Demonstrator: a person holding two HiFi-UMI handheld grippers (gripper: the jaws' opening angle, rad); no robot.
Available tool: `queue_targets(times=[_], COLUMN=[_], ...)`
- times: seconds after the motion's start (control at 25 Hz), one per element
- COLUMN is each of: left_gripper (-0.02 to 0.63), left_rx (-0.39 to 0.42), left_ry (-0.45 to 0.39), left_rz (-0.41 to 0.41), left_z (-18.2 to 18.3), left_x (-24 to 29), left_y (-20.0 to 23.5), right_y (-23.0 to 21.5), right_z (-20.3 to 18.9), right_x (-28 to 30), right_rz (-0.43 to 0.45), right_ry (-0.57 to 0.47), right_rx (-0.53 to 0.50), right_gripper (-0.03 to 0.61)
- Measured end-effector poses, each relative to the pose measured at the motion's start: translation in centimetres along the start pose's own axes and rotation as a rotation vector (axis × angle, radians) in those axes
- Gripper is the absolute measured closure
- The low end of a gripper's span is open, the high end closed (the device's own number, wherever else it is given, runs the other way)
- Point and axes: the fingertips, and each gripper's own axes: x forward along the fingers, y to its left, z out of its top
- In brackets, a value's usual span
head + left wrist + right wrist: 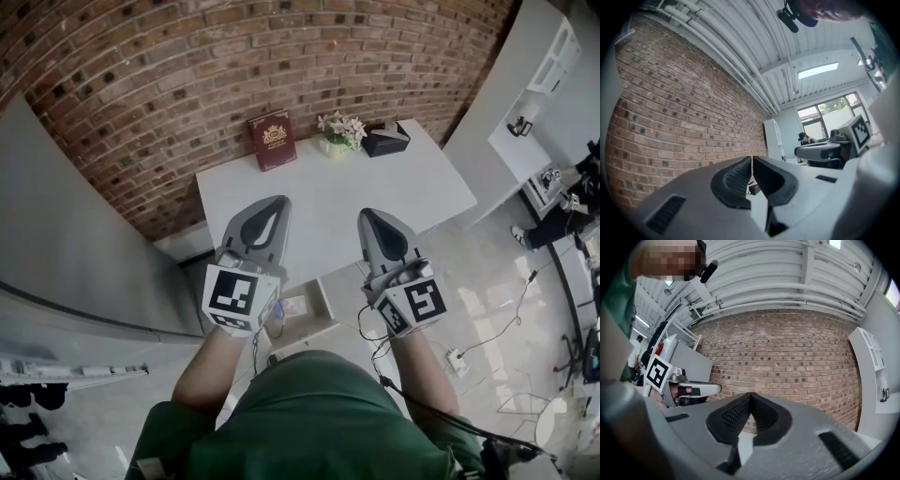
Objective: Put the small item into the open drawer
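As a person in a green top stands before a white counter [394, 202], each hand holds a claw above its near edge. The left claw [277, 201] has its jaws together, pads [736, 180] meeting on nothing. The right claw [367, 213] is likewise closed and empty. Below the counter's front edge, between the hands, a drawer [325, 302] stands open; a small pale item [294, 306] seems to lie inside. A book [272, 141], flowers [340, 128] and a black box [386, 139] line the far edge, by a brick wall [141, 75].
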Motion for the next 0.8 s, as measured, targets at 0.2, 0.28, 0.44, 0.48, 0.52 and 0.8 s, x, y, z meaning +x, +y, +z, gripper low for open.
queue_targets(times=[0.2, 0.28, 0.44, 0.48, 0.52, 0.8], left_gripper=[0.601, 0.601, 0.601, 0.601, 0.601, 0.601], left_rx=[-0.001, -0.002, -0.007, -0.008, -0.01, -0.011], left_ry=[-0.003, -0.001, 0.003, 0.004, 0.006, 0.006], left_rz=[-0.001, 0.0, -0.003, -0.004, -0.005, -0.003], left_z=[-0.03, -0.06, -0.31, -0.39, -0.49, -0.93], left_x=[-0.03, -0.05, -0.16, -0.18, -0.21, -0.38], left_y=[0.11, 0.16, 0.22, 0.2, 0.17, 0.21], right_y=[0.15, 0.21, 0.38, 0.41, 0.44, 0.59], right_z=[-0.12, -0.1, -0.21, -0.26, -0.31, -0.61], right_x=[0.1, 0.14, 0.17, 0.15, 0.12, -0.01], right_rz=[0.002, 0.003, 0.001, 0.0, 0.0, -0.006], right_ry=[0.003, 0.005, 0.007, 0.008, 0.008, 0.011], right_rx=[0.006, 0.006, 0.006, 0.007, 0.007, 0.008], right_gripper=[0.575, 0.575, 0.575, 0.575, 0.575, 0.575])
